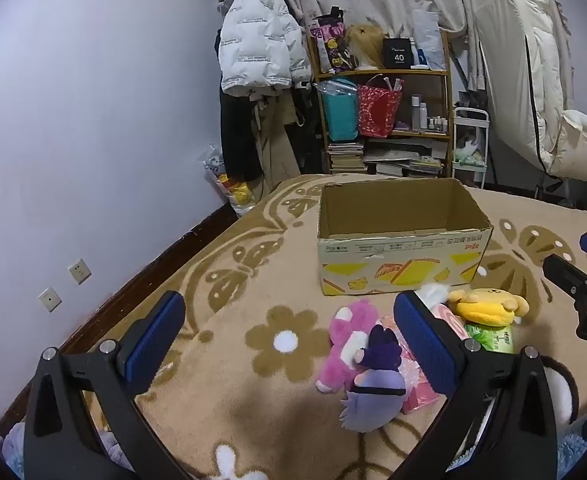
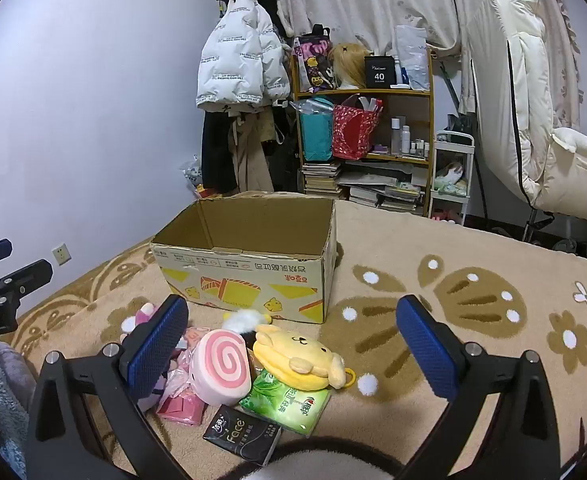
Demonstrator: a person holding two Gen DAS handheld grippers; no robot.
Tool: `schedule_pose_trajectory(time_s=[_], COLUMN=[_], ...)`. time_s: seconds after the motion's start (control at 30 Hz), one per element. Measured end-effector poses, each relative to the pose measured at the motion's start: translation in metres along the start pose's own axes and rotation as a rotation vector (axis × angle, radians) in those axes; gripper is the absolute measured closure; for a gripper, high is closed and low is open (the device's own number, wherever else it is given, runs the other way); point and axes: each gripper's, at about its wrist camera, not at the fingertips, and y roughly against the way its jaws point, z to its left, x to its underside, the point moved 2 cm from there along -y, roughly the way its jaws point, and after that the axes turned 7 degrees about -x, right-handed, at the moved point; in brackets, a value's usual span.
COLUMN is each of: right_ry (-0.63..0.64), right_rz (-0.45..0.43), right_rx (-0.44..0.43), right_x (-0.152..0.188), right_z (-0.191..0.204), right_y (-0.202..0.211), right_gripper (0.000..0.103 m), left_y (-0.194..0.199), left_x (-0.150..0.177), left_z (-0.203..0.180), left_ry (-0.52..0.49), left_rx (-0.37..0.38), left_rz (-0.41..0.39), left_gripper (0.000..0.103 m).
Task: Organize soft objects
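An open cardboard box (image 1: 401,264) (image 2: 249,280) stands on the bed, and its inside looks empty. In front of it lies a pile of soft things: a pink plush (image 1: 347,342), a purple plush (image 1: 373,392), a pink swirl-roll plush (image 2: 223,364), a yellow dog plush (image 2: 297,354) (image 1: 487,306), a green tissue pack (image 2: 289,402), a black tissue pack (image 2: 241,436) and a pink packet (image 2: 181,402). My left gripper (image 1: 289,340) is open above the pile's left side. My right gripper (image 2: 293,344) is open above the pile. Neither holds anything.
The bed is covered by a tan flowered blanket (image 1: 233,320). A wall with sockets (image 1: 79,271) runs along its left. Behind stand a coat rack with a white jacket (image 1: 259,48), a cluttered shelf (image 1: 385,112) and a white chair (image 2: 533,128).
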Motion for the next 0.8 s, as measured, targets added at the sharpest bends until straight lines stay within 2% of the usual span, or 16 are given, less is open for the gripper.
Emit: schedule_pose_trajectory(time_s=[0.8], right_ry=[0.002], right_rz=[-0.001], right_rx=[-0.001], right_x=[0.0001], right_z=[0.0004], right_y=[-0.0004], right_gripper=[0.0], left_y=[-0.0041], left_x=[0.0051], left_z=[0.0008], left_ry=[-0.006], left_rx=[-0.009], left_rz=[-0.003], left_gripper=[0.0])
